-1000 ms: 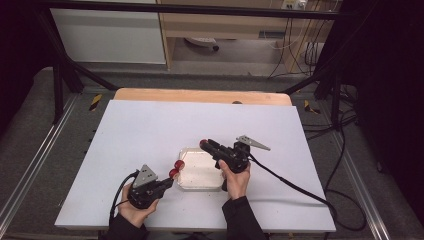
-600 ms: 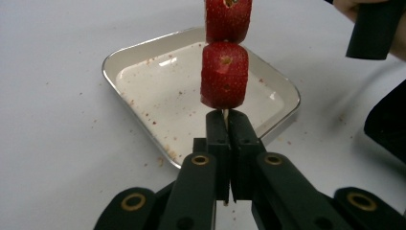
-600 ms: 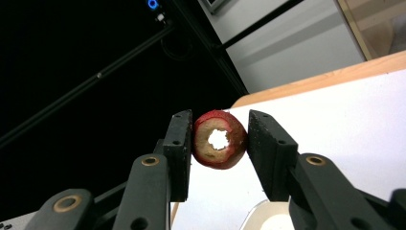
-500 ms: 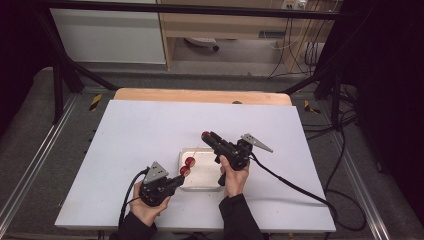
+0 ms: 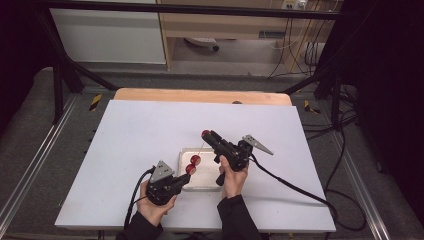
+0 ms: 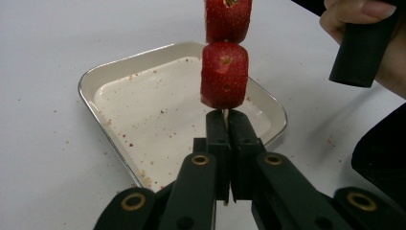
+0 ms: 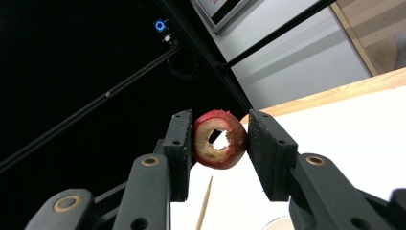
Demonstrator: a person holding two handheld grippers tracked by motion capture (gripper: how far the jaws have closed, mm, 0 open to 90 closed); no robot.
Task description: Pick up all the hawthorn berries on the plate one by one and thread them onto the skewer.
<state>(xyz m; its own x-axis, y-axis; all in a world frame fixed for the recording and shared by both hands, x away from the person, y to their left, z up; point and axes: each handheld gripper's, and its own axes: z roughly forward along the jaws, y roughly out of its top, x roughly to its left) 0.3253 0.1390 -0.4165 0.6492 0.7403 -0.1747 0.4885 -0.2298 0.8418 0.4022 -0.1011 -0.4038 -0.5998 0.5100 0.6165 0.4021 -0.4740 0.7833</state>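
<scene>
Your left gripper (image 6: 225,143) pinched the skewer (image 6: 223,114) below two fruit pieces (image 6: 224,74) over the tray (image 6: 119,67); the upper piece ran off at 12 o'clock. Your right gripper (image 7: 218,139) clamped a cored ring (image 7: 220,140), its rear hidden.

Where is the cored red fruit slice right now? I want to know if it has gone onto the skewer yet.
Not yet: the fruit slice sits between the right gripper pads, just above the skewer tip, over the tray's far edge.
</scene>
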